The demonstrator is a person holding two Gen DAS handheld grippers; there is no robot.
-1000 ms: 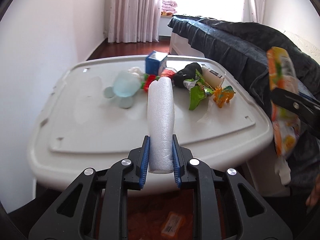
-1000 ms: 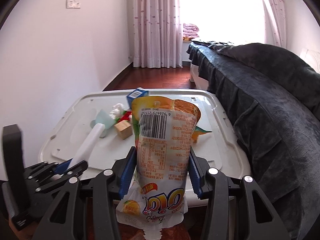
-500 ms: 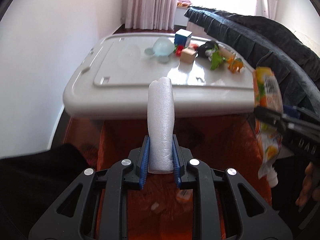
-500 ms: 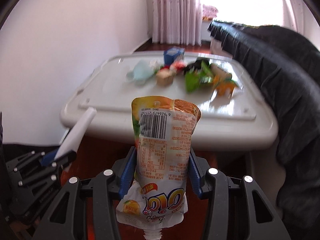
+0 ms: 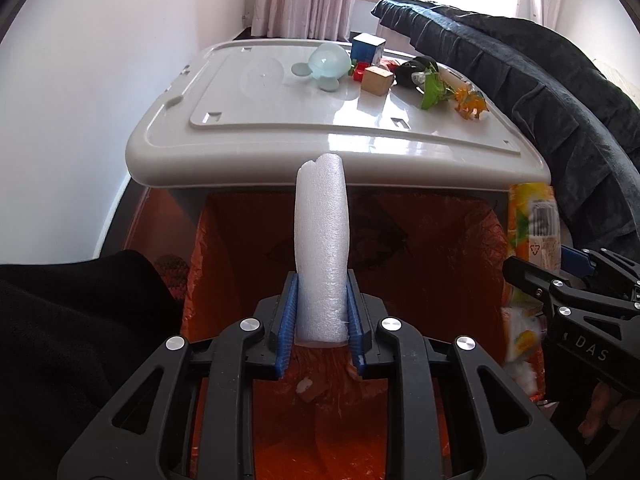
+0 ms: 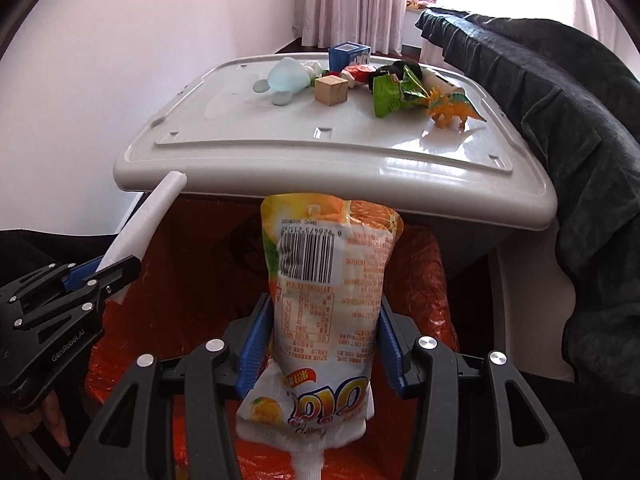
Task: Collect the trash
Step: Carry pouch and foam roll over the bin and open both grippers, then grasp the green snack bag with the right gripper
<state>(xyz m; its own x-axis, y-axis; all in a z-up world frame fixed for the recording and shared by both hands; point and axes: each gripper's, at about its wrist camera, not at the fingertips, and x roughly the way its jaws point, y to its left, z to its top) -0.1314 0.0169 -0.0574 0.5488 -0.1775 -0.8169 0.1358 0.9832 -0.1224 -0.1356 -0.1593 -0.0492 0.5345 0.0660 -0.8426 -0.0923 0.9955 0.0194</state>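
Foam tube [image 5: 321,240]: light, squashy; left tongs [image 5: 321,322] pinch base. Juice pouch [image 6: 328,292]: limp, slick; right tongs [image 6: 326,344] pinch midsection, 6 o'clock of desk [image 6: 280,160].

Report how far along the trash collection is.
Done: a few scraps already lie in the orange-lined bin. In hand: the left gripper clamps a white foam piece and the right gripper clamps an orange drink pouch, both over the bin, not yet released. Left: the green wrapper on the white lid, among toys.
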